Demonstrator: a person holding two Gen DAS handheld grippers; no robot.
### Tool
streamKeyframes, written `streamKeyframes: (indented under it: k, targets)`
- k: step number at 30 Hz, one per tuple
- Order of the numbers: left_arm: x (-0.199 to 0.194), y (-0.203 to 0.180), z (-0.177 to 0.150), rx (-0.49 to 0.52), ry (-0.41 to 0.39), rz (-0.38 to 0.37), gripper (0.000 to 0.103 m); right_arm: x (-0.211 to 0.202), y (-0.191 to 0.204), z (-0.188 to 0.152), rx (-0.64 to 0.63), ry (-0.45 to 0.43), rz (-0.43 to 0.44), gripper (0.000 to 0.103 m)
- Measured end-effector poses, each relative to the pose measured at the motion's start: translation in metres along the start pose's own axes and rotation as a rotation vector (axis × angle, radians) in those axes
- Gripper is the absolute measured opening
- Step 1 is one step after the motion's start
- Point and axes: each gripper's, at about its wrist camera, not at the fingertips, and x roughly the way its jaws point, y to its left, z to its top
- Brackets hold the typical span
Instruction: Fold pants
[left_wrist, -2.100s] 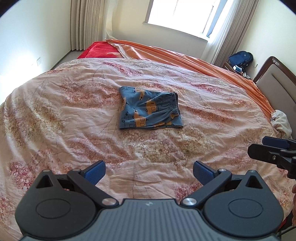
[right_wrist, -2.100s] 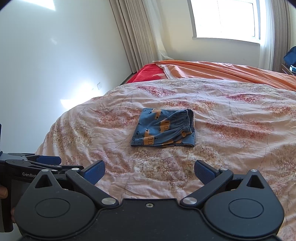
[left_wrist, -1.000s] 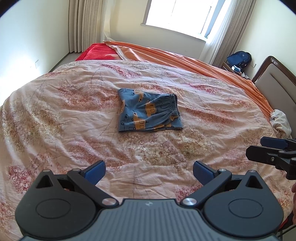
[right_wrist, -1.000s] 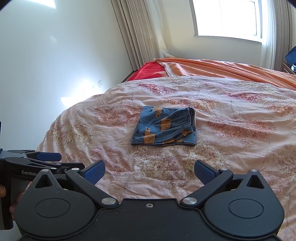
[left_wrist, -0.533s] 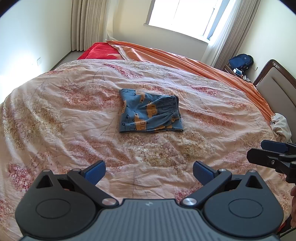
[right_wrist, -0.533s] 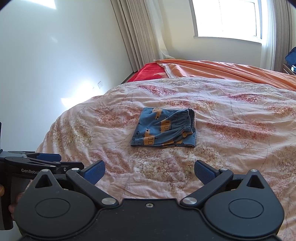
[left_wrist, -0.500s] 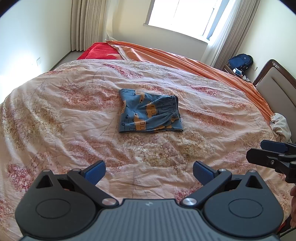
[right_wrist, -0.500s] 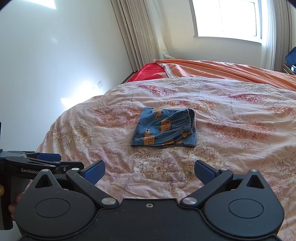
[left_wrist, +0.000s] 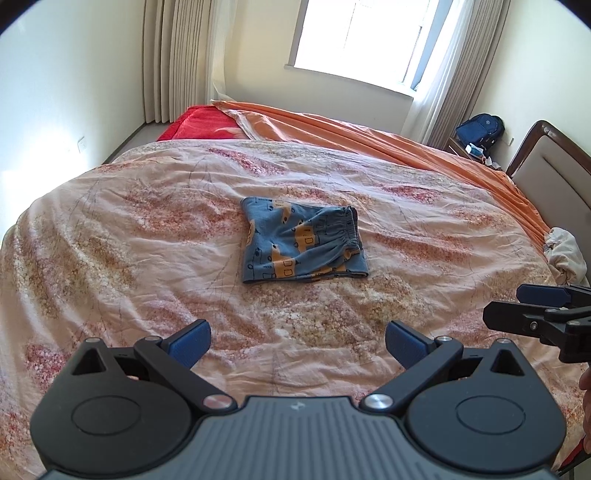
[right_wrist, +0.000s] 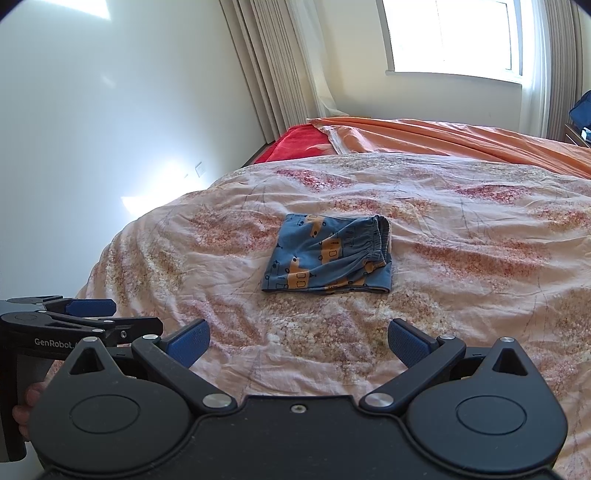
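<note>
The blue pants (left_wrist: 301, 240) with orange prints lie folded into a small rectangle in the middle of the floral bedspread (left_wrist: 147, 258); they also show in the right wrist view (right_wrist: 328, 258), waistband to the right. My left gripper (left_wrist: 297, 341) is open and empty, held well short of the pants near the bed's front edge. My right gripper (right_wrist: 297, 341) is open and empty, equally far back. The right gripper's side shows at the right edge of the left wrist view (left_wrist: 535, 314); the left gripper shows at the left of the right wrist view (right_wrist: 88, 314).
An orange sheet (left_wrist: 369, 133) and a red blanket (left_wrist: 199, 123) lie along the far side of the bed. A headboard (left_wrist: 550, 173) and a white cloth (left_wrist: 565, 254) are at the right. A blue backpack (left_wrist: 480, 129) stands by the window. A white wall (right_wrist: 110, 129) is at the left.
Nothing has changed apart from a slight sway of both views. The pants have stayed put and both grippers remain open.
</note>
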Motion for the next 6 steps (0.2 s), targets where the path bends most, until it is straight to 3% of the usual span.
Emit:
streamKeyframes:
  k: [6]
  targets:
    - [-0.0024, -0.0006, 0.0025, -0.012, -0.014, 0.001, 0.103, -0.0002, -0.0011, -0.0003, 0.002, 0.001, 0.001, 0.102]
